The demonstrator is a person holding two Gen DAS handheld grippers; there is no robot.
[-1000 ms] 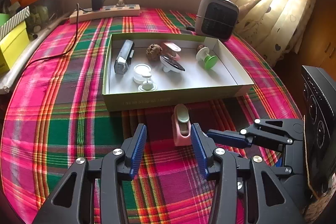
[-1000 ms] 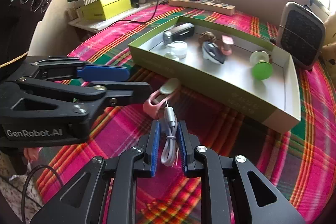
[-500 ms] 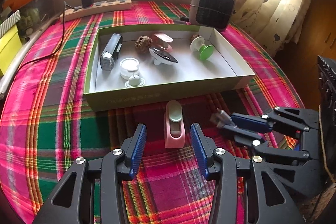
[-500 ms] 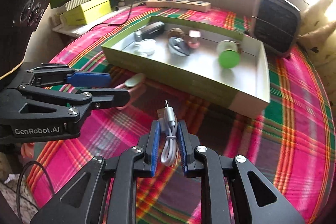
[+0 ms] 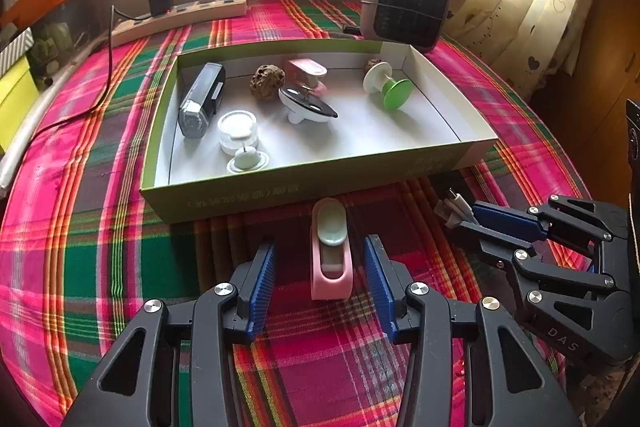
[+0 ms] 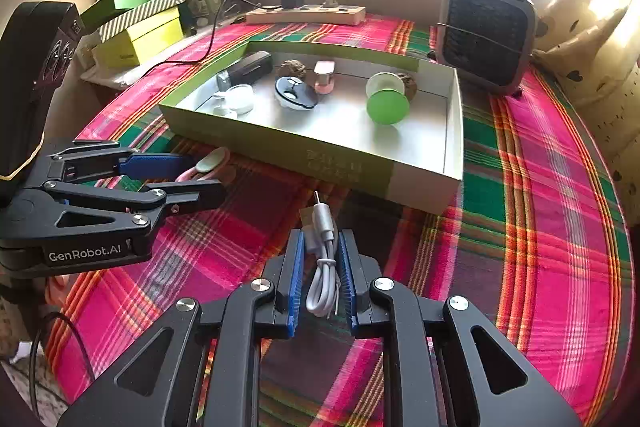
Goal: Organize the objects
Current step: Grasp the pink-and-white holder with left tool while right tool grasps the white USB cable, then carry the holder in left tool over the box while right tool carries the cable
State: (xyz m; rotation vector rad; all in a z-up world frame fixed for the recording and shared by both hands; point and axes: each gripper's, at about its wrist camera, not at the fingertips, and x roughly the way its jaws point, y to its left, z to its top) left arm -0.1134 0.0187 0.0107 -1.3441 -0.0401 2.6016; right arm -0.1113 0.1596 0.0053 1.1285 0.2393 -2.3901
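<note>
1. pink clip (image 5: 331, 255) lies on the plaid tablecloth (image 5: 100, 247) between the spread fingers of the left gripper (image 5: 320, 281), not touched by either pad.
2. long axis runs straight ahead, toward the green box (image 5: 240, 193) just beyond its tip. left gripper is nearer; closing should catch its flanks.
3. right gripper (image 6: 320, 277) is clamped on a coiled white usb cable (image 6: 322, 259), plugs sticking forward, near the box's front right corner.
4. box front wall stands in the way for both; lift first. inside: flashlight (image 5: 202, 99), green spool (image 5: 390, 85), black-white gadget (image 5: 306, 103). bare floor near the front right.
</note>
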